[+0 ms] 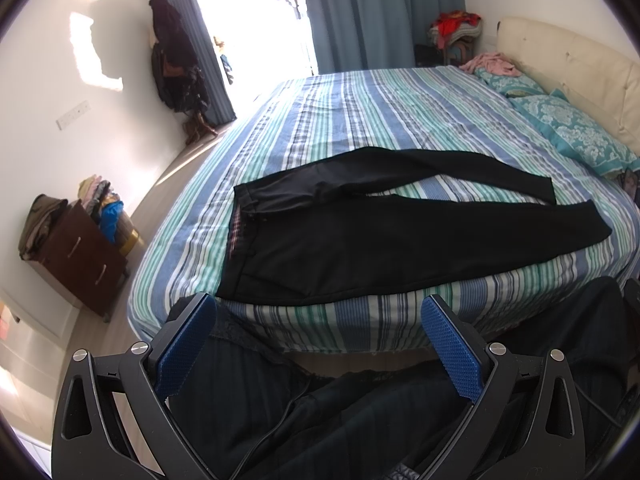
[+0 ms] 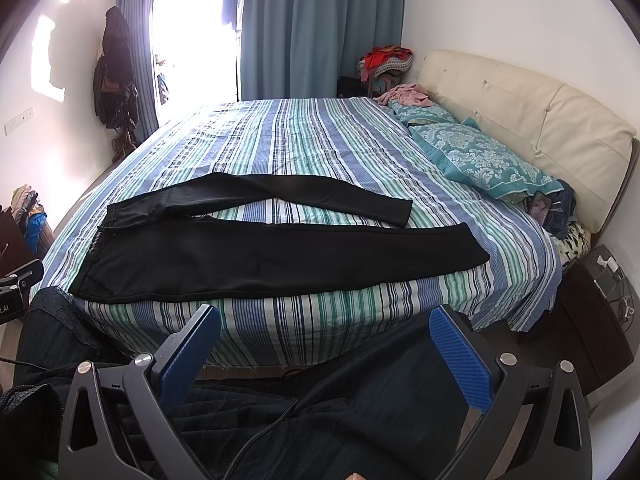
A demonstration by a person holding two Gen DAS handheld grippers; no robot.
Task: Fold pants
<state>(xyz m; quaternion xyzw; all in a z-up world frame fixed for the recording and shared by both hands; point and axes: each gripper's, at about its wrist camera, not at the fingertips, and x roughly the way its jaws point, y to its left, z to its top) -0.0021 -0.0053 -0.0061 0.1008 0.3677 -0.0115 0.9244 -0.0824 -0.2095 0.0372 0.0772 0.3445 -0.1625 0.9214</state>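
Two pairs of tongs, both held low in front of the near bed edge, above dark-clothed legs, pointing across the mattress. Left tongs (image 1: 316, 312): black frame, blue textured pads (image 1: 184, 344) spread wide apart, gripping nothing, touching nothing, well short of the garment. Right tongs (image 2: 324, 324): same build, blue pads (image 2: 460, 360) likewise spread wide, empty, clear of the bedding. Part of the left tool's black frame visible at the left edge of the right wrist view.

Long black fabric pants (image 1: 360, 240) (image 2: 256, 256) lying flat and unfolded on the blue, green and white striped bed cover (image 1: 360, 120) (image 2: 304, 152), close to the near edge. Waistband toward the left, both leg cuffs toward the right, toward the headboard side. Near leg straight along the bed edge; far leg angled away, a wedge of striped cover showing between the two.

Teal patterned pillows (image 2: 492, 160) against a cream padded headboard (image 2: 540, 120) on the right. Blue-grey curtains (image 2: 320, 28) beside a bright window at the back. Dark wooden drawer chest (image 1: 84, 256) piled with clothes on the left, by the white wall.
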